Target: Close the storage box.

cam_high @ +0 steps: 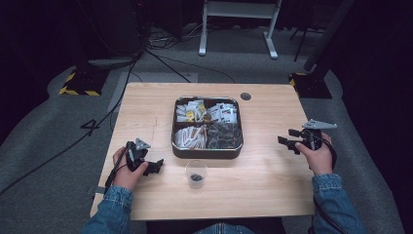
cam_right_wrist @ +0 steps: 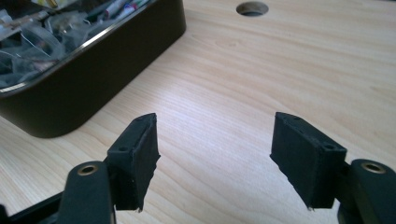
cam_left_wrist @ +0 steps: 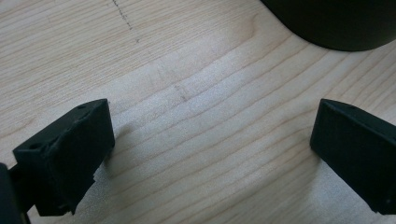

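We see the left tongs (cam_high: 155,167) held low over the near left part of the tabletop (cam_high: 272,185), their jaws spread wide with nothing between them; in the left gripper view only bare wood grain lies in the gap, and a dark rounded wall of the tin (cam_left_wrist: 341,23) shows at the upper right corner. The right tongs (cam_high: 287,137) hover over the right side of the tabletop, jaws likewise wide apart and empty, pointing toward the middle; in the right gripper view bare wood lies between them, the tin's dark corner (cam_right_wrist: 107,70) stands ahead to the left, and a round hole (cam_right_wrist: 252,8) in the tabletop lies farther off. Each tool is gripped by a hand, the left hand (cam_high: 127,171) and the right hand (cam_high: 319,156), both coming out of blue denim sleeves (cam_high: 336,195). Between the two, at the centre of the tabletop, sits the square dark tin (cam_high: 207,151) packed with small packets and dark bits. Just in front of it, apart from its near wall, stands a small clear cup (cam_high: 196,173) with something dark at its bottom. Beyond the tabletop we see grey floor (cam_high: 48,146), cables and a white frame's legs (cam_high: 238,24).
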`<state>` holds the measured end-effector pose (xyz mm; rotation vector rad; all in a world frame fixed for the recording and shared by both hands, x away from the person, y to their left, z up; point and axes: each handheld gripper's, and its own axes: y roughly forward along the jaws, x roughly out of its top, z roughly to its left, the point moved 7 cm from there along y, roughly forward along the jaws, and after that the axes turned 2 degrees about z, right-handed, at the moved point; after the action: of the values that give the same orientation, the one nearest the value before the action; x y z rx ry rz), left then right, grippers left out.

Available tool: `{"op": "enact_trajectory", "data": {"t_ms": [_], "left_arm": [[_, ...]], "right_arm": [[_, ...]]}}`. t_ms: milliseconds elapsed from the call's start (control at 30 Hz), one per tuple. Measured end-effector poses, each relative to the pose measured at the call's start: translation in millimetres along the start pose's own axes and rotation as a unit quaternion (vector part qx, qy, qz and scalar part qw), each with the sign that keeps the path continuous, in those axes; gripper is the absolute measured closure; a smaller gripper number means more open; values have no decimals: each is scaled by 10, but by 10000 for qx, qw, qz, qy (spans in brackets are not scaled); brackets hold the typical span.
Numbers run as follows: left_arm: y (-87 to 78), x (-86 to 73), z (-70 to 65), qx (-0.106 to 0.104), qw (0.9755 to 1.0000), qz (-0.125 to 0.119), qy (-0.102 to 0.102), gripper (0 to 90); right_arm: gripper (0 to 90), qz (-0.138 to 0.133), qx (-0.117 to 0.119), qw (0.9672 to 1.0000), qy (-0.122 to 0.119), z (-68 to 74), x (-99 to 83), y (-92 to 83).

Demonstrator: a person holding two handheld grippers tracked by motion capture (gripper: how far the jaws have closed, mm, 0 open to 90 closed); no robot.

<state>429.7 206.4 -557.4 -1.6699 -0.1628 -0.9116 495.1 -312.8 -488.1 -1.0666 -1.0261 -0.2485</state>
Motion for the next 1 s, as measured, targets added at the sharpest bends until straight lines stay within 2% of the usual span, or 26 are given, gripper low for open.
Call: {"op": "enact_trajectory", "data": {"t_ms": [300, 467, 733, 833, 1000], "left_arm": [[4, 5, 0, 4, 10000, -8, 6, 2], [4, 5, 0, 4, 10000, -7, 6, 2], [9, 11, -4, -11, 10000, -1, 0, 2], [14, 17, -4, -13, 10000, -8, 11, 1], [16, 20, -1, -6, 10000, -9, 30, 2]], "right_arm": [[289, 195, -60, 9998, 88, -111, -273, 71], [242, 208, 6, 9997, 151, -99, -366, 116], [190, 446, -190, 9988, -31, -87, -474, 165], [176, 583, -272, 9978, -167, -88, -516, 178], [163, 729, -342, 9965, -220, -86, -562, 198]]}}
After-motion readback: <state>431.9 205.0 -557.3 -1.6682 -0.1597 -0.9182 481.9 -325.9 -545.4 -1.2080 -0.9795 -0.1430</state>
